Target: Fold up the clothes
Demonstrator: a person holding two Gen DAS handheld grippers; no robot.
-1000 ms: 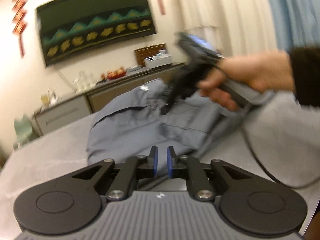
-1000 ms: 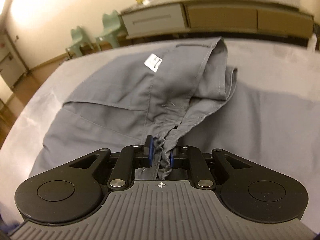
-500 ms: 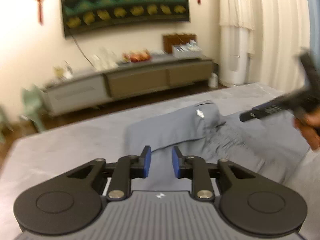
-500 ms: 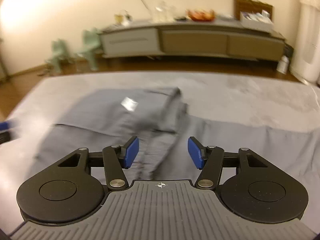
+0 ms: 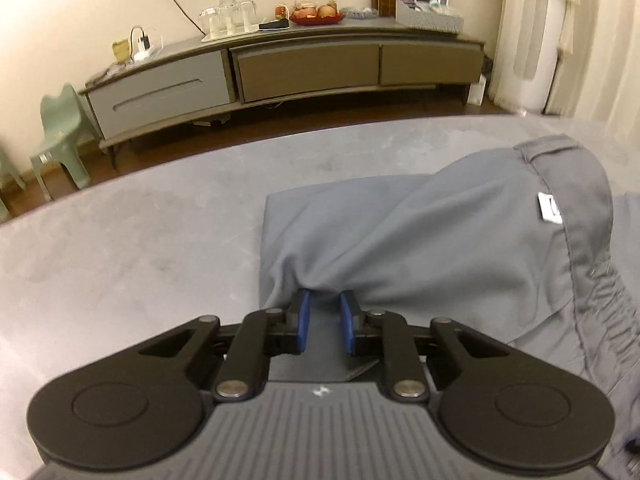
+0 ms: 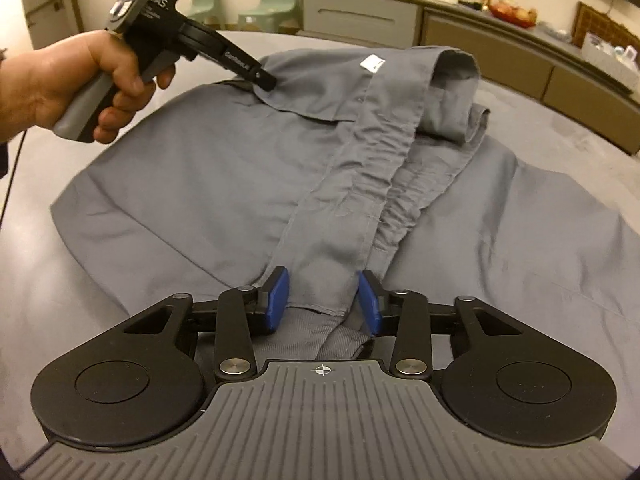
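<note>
Grey shirt (image 6: 248,184): it was spread out on the grey bench (image 5: 132,240), with one part folded over on top. A small white tag (image 6: 372,63) was seen near the collar.

Left hand-held gripper (image 5: 325,320): its blue pads (image 5: 303,320) were set a little apart, and a bunch of the shirt's cloth was seen at the tips. It could not be told whether the cloth was pinched or only touched. In the right wrist view this tool was seen from the side, its tip laid on the shirt's far edge.

Right hand-held gripper (image 6: 323,300): it was released – the blue pads (image 6: 276,298) were held wide apart. The shirt's front strip lay between them, and it was not squeezed.

Hand (image 6: 68,84): it was wrapped around the handle of the left tool, on the left side of the right wrist view.

Back of the room: a long low cabinet (image 5: 304,64) was set by the wall – glass jars and a red dish of fruit were placed on top. A green chair (image 5: 64,128) was seen beside it.
</note>
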